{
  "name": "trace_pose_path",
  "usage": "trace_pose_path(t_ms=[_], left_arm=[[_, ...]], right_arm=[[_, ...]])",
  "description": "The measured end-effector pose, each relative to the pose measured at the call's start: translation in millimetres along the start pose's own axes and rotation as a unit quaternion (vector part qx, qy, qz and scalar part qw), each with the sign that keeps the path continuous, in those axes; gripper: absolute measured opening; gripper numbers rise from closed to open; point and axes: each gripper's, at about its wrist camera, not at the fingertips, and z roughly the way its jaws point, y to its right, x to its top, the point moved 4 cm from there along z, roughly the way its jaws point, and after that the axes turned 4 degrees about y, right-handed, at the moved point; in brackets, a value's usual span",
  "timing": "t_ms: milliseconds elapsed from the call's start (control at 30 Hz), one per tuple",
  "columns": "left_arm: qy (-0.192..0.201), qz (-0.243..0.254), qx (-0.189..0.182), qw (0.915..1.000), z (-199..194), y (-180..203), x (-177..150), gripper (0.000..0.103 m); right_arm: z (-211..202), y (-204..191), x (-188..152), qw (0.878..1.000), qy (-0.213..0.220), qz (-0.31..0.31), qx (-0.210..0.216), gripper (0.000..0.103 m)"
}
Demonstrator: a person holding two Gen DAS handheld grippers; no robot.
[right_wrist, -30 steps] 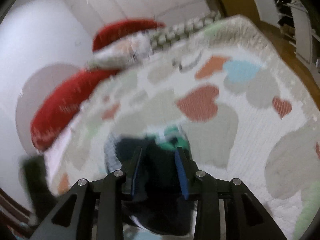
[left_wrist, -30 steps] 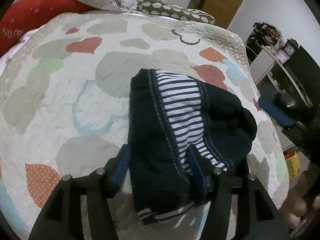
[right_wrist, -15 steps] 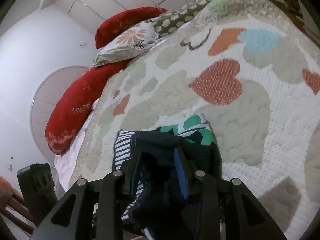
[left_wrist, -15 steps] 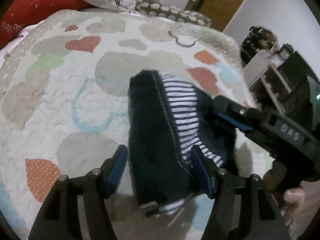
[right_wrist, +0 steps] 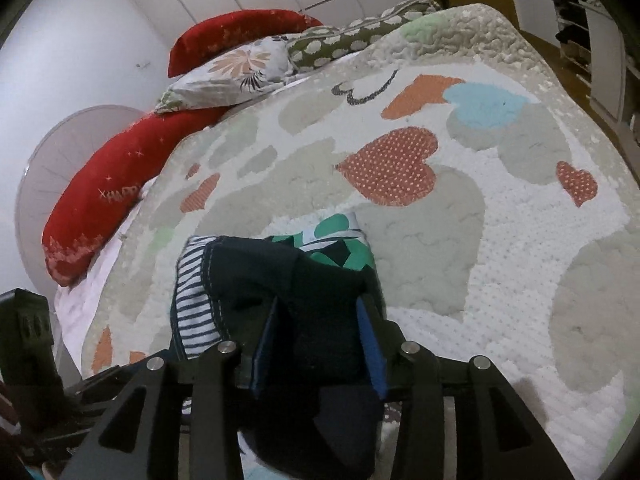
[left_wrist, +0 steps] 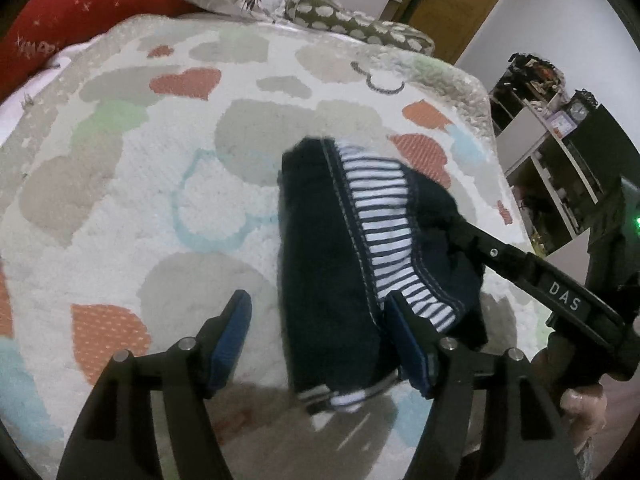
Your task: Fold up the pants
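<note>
Only folded pants [left_wrist: 352,264], quilted bedspread [left_wrist: 168,208]

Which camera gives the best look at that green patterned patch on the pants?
The right wrist view: the green patterned patch peeks out at the far edge of the dark pants. The left wrist view shows only dark cloth and stripes, no green.

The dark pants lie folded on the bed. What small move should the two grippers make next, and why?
Probably lift both away. The pants lie as a compact bundle on the quilt. The left gripper is opening, one pad clear. The right gripper is opening around the fabric, so the fold looks finished.
</note>
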Motion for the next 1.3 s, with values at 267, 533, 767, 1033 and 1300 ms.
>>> trace_pose_path(t_ms=[267,533,767,1033,1300], left_arm=[[0.028,-0.021,0.032,0.9989,-27,-27,4,0.071],[0.022,-0.049,0.036,0.9979,-21,-43,5,0.071],[0.013,-0.069,0.022,0.9972,-16,-49,9,0.071],[0.007,-0.076,0.014,0.9970,-10,-53,14,0.072],[-0.024,-0.090,-0.071,0.9932,17,-33,27,0.075]], right_arm=[[-29,19,-2,0.999,0.037,0.030,-0.004,0.050],[-29,35,-7,0.998,0.034,0.050,-0.009,0.051],[-24,35,-8,0.998,0.028,0.051,0.002,0.054],[-25,31,-9,0.998,0.027,0.047,0.018,0.060],[-12,37,-10,0.996,0.016,0.076,0.047,0.062]])
